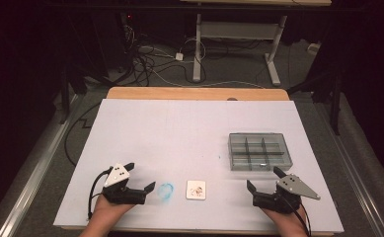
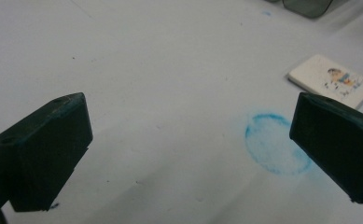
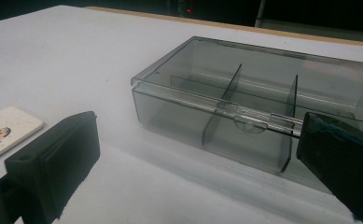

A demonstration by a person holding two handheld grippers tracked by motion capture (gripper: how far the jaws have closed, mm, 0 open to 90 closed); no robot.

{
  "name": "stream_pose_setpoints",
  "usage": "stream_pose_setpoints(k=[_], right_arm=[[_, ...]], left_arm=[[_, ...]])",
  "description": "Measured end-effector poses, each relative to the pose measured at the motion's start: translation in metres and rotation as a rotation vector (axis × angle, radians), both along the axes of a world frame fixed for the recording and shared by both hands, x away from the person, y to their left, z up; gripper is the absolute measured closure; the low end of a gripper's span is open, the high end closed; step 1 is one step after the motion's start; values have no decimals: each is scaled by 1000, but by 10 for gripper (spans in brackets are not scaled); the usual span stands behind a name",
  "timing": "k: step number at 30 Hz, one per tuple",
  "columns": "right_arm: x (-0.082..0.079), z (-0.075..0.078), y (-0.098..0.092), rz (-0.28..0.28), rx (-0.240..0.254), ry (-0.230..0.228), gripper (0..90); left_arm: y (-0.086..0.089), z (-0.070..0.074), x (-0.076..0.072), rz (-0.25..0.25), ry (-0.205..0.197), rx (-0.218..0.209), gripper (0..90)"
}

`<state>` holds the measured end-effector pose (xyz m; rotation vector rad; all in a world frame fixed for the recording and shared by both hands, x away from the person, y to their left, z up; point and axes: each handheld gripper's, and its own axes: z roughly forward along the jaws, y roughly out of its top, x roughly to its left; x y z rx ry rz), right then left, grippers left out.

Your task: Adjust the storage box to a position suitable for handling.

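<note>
Eraser (image 1: 196,189) flat between both tools, nearer left gripper (image 1: 139,178), just right of blue smudge (image 1: 166,191); right gripper (image 1: 263,180) (facing closed compartment box (image 1: 259,151)) likewise wide open, empty.

Desk (image 1: 145,128): white sheet over the top; a strip of light wood shows along the far edge.
Compartment box (image 1: 259,151): smoke-grey, see-through, lid and dividers the same tint.
Card (image 1: 196,189): cream-white, with a small cartoon print in orange, blue and black.
Ring mark (image 1: 166,191): pale blue, smudged, circular, on the white sheet.
Left gripper (image 1: 142,178): black body and fingers, grey three-cornered plate.
Right gripper (image 1: 264,179): black, grey plate likewise.
Floor (image 1: 26,192): grey.
</note>
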<state>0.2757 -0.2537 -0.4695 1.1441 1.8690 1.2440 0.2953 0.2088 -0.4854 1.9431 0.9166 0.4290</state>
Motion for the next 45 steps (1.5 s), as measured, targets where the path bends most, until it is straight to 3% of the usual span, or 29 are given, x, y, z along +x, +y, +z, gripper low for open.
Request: stream_pose_setpoints(k=[11, 16, 18, 21, 24, 32, 33, 41, 45], right_arm=[[-1, 2, 0, 3, 3, -7, 0], [-2, 1, 1, 12, 4, 15, 0], [-2, 1, 1, 12, 8, 18, 0], [-2, 2, 0, 12, 5, 18, 0], [-2, 1, -2, 12, 1, 28, 0], [-3, 0, -6, 1, -8, 36, 0], [-3, 0, -8, -2, -11, 37, 0], [-4, 0, -11, -19, -15, 41, 0], [-4, 0, -11, -26, -13, 42, 0]], left_arm=[[1, -1, -1, -15, -4, -18, 5], [0, -1, -1, -24, -5, -12, 70], [-1, -1, -2, -31, -10, -6, 157], [-3, -1, -2, -35, -10, 15, 175], [-1, -1, 1, -43, 19, -8, 231], [-2, -1, 1, -62, 23, 4, 373], [-2, -1, 1, -59, 27, -1, 435], [0, -1, 4, -32, 56, -13, 622], [1, -1, 5, -48, 59, -16, 737]])
